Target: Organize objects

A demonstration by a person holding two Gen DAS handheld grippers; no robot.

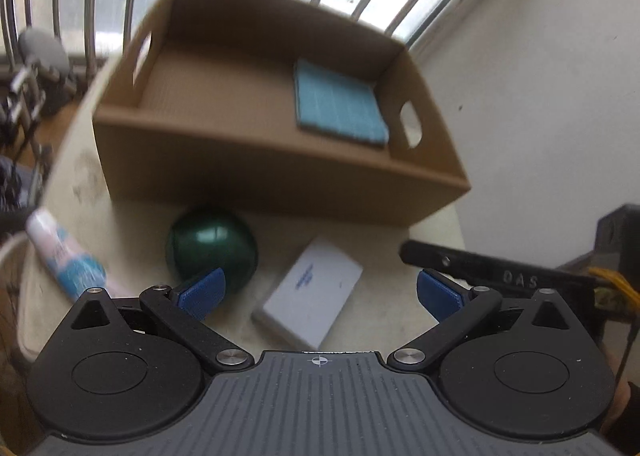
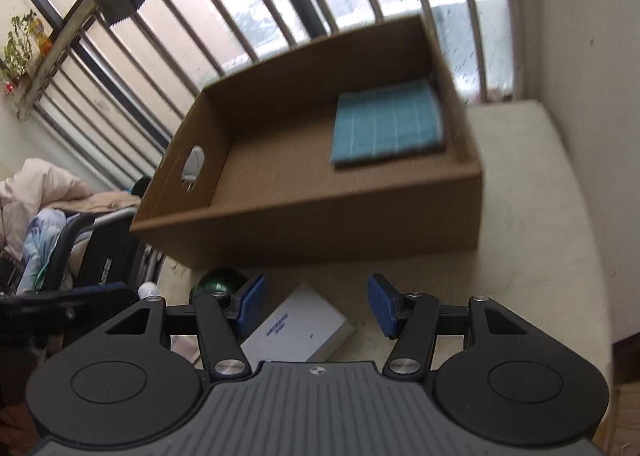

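Because the open brown cardboard box (image 1: 280,192) already holds a folded blue cloth (image 1: 340,104), both the left gripper (image 1: 318,292) and right gripper (image 2: 316,304) hang released and empty over the white rectangular box (image 1: 312,292) and dark green ball (image 1: 212,252) waiting just before it on the desk (image 2: 540,216).

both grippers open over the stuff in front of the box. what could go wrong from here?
1. The green ball sits beside the left gripper; a nudge could roll it off the table.
2. Both grippers hover above the white box, with the right gripper close by; they could collide.
3. The pink-and-blue tube lies near the table's edge and could get knocked off.
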